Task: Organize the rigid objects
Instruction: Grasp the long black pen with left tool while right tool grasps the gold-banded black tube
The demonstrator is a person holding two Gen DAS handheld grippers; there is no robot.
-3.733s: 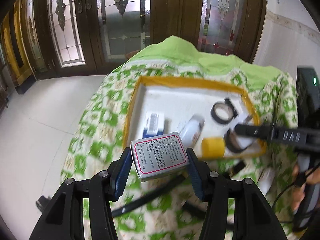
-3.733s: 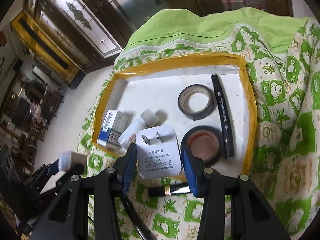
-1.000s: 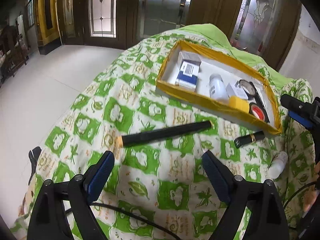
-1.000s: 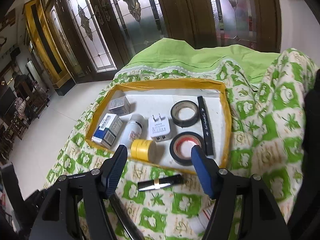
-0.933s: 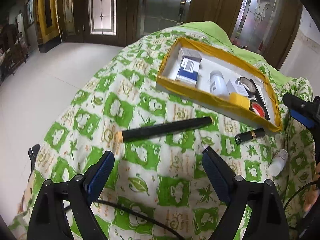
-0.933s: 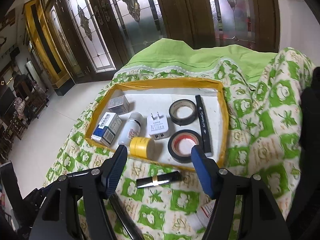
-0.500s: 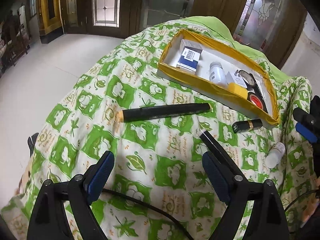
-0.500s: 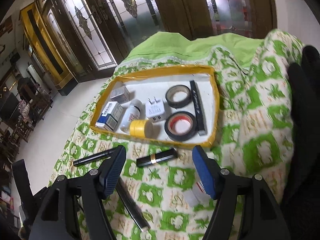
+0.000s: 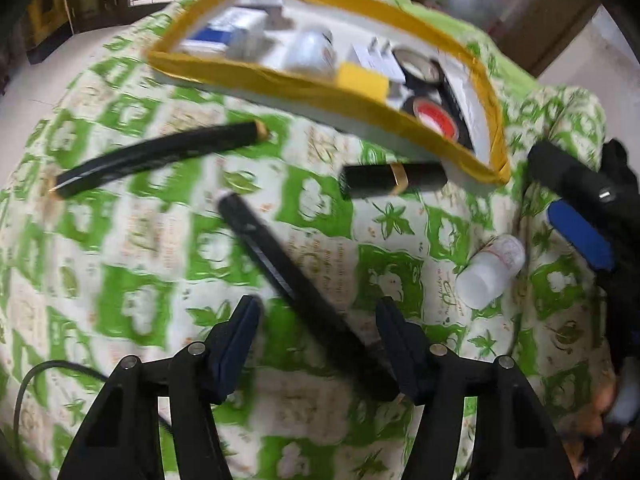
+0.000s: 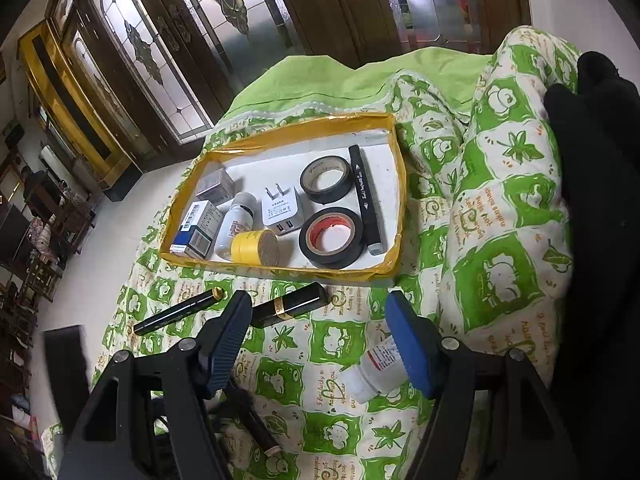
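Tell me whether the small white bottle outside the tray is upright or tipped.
Tipped. The white bottle lies on its side on the green patterned cloth.

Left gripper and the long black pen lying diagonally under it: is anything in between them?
Nothing visible. The left gripper straddles the black pen on the quilt, jaws closing, pads not yet touching it.

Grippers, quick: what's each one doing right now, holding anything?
Left gripper: jaws closing around the long black pen on the green patterned quilt, not yet gripping.
Right gripper: open, empty, white plastic bottle just below.
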